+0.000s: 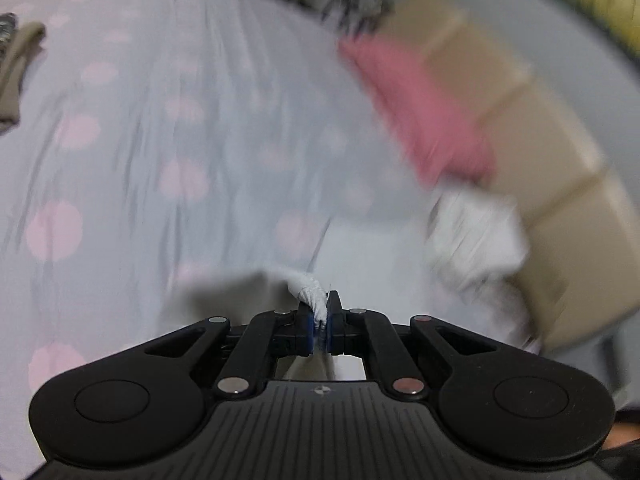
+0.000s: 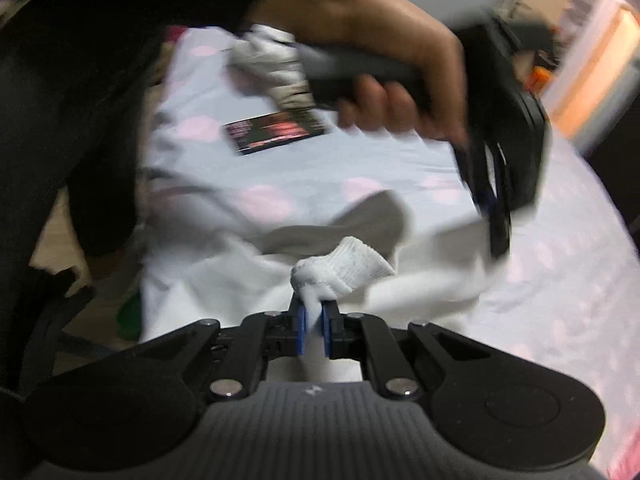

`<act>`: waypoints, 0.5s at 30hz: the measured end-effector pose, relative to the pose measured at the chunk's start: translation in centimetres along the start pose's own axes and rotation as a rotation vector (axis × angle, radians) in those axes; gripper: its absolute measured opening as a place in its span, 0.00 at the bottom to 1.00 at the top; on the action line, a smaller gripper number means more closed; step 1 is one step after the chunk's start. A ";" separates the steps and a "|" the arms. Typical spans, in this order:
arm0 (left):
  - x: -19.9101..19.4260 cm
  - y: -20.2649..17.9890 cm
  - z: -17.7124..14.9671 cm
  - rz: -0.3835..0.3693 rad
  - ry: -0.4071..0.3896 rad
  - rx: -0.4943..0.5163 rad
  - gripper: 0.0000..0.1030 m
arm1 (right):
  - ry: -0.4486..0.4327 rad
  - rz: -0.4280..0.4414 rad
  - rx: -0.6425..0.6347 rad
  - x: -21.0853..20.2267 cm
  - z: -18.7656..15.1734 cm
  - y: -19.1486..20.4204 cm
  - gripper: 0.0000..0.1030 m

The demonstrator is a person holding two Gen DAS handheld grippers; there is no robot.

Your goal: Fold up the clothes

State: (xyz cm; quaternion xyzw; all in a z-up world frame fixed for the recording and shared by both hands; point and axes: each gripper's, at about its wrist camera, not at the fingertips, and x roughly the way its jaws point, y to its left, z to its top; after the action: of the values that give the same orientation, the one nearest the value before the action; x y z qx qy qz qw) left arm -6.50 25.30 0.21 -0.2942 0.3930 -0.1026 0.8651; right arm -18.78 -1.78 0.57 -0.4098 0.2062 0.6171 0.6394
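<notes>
A white garment (image 2: pixel 432 268) hangs stretched between both grippers above the bed. In the right wrist view my right gripper (image 2: pixel 314 314) is shut on a bunched ribbed cuff (image 2: pixel 352 260) of it. My left gripper (image 2: pixel 494 232), held by a hand (image 2: pixel 380 40), pinches the garment's other edge further right. In the left wrist view that left gripper (image 1: pixel 319 322) is shut on a twisted white fold (image 1: pixel 310 290). Both views are motion-blurred, and the garment's lower part is hidden under the grippers.
The bed sheet (image 1: pixel 160 140) is pale with pink dots. A pink item (image 1: pixel 416 112), tan boxes (image 1: pixel 540 140) and a white cloth heap (image 1: pixel 476 240) lie to the right. A folded tan garment (image 1: pixel 16 68) sits far left. A dark card (image 2: pixel 276 130) lies on the sheet.
</notes>
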 end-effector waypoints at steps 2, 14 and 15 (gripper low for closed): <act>-3.1 -0.7 1.2 -0.033 -0.064 -0.023 0.03 | -0.031 -0.069 0.046 -1.9 0.0 -1.5 0.09; -20.5 -16.5 3.8 -0.109 -0.465 0.212 0.03 | -0.300 -0.619 0.093 -20.0 3.6 -6.2 0.08; -21.9 -17.9 3.9 -0.118 -0.500 0.233 0.03 | -0.330 -0.669 0.088 -21.8 4.0 -6.2 0.06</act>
State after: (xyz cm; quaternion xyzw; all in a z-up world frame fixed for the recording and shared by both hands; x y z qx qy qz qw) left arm -17.36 21.51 26.38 -0.2315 0.1350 -0.1212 0.9558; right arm -17.15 -11.56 21.38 -0.3219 -0.0186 0.4224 0.8471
